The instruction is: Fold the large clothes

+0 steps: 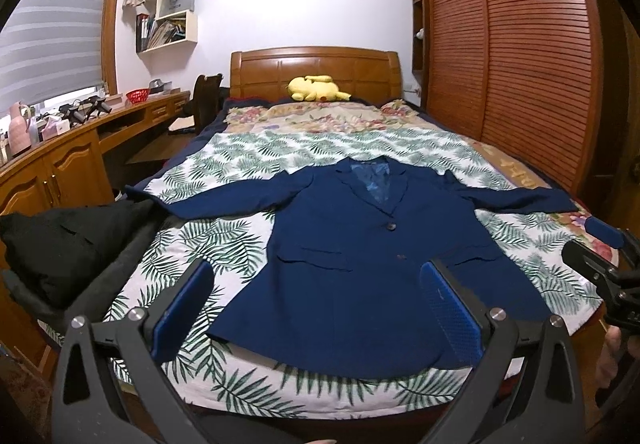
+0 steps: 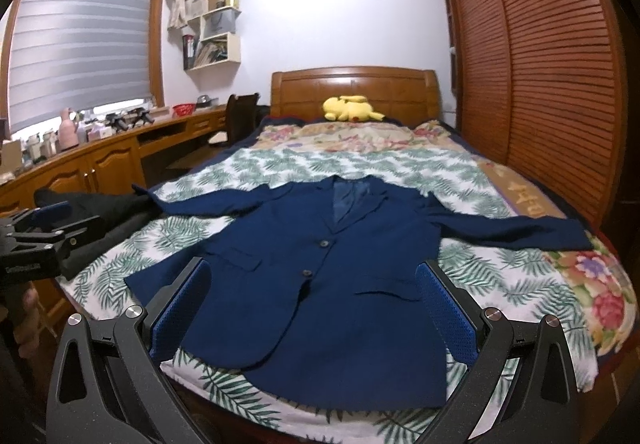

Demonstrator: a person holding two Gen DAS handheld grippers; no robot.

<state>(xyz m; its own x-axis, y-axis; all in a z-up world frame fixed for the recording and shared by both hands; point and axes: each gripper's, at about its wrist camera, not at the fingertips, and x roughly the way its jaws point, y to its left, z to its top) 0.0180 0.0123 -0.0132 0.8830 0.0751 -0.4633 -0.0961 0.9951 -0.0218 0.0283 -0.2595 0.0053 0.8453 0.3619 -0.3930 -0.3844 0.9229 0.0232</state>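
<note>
Across the bed's (image 1: 248, 148) foot edge a navy blazer (image 1: 360, 264) lies flat; left tongs (image 1: 316, 308) and right tongs (image 2: 316, 308) hover released.

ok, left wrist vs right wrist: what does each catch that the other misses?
Only left wrist: the left gripper, open above the hem, with the right gripper at its right edge.

Only right wrist: the right gripper, open, with the left gripper at its left edge, and a gold-lettered bed border near the wardrobe.

Both: navy blazer flat on the leaf-print sheet, sleeves spread, black clothes at the left bedside, yellow plush by the headboard.
</note>
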